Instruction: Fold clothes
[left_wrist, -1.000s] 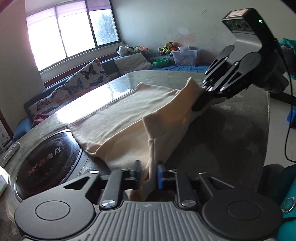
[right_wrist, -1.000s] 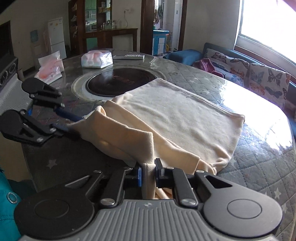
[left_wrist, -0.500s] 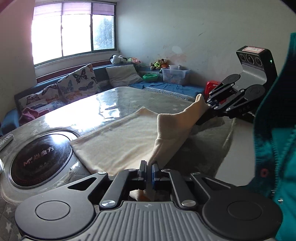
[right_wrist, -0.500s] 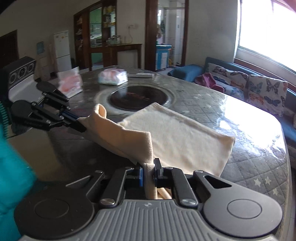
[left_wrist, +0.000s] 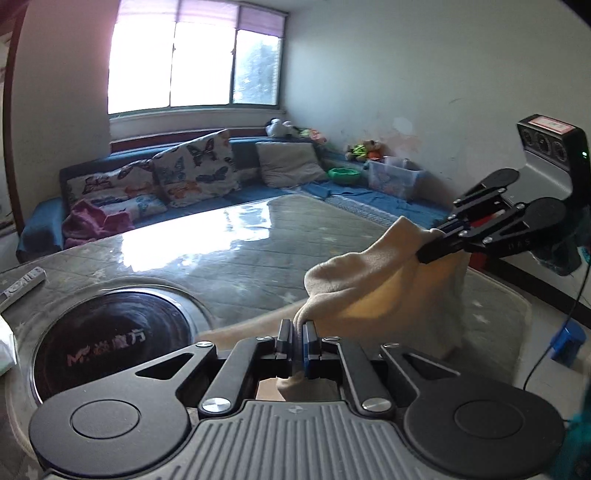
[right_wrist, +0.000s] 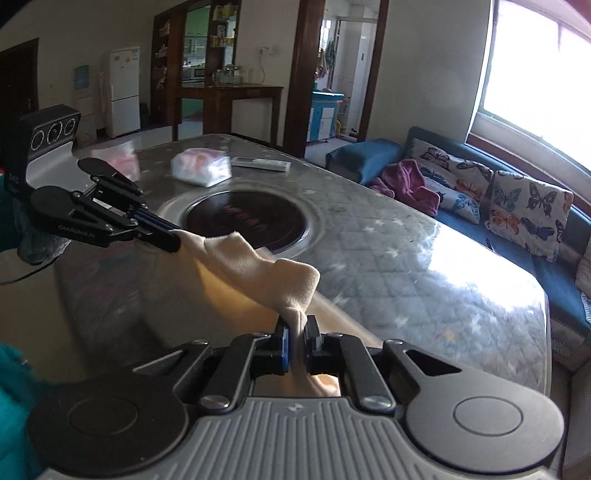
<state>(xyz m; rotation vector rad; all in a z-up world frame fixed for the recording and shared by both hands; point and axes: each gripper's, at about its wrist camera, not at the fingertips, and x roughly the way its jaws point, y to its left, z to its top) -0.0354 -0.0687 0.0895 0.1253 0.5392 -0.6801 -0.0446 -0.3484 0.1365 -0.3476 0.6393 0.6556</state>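
A cream cloth garment (left_wrist: 373, 284) hangs lifted above the quilted table (left_wrist: 240, 254), stretched between both grippers. My left gripper (left_wrist: 297, 334) is shut on one corner of it. My right gripper (right_wrist: 297, 332) is shut on the other corner; in the left wrist view that gripper (left_wrist: 430, 245) shows at right, pinching the cloth's far end. In the right wrist view the left gripper (right_wrist: 173, 238) holds the garment (right_wrist: 255, 269) at left. The lower part of the cloth drapes down behind the fingers, and its bottom edge is hidden.
A round dark cooktop (left_wrist: 107, 332) is set into the table. A remote (left_wrist: 22, 286) lies at the left edge; a plastic packet (right_wrist: 201, 166) and another remote (right_wrist: 260, 163) lie at the far side. A sofa (left_wrist: 147, 184) with butterfly cushions lines the window wall.
Both grippers have risen and pulled back toward the person, lifting the garment off the table, where it lay mostly flat a second ago. Both stay shut on it.
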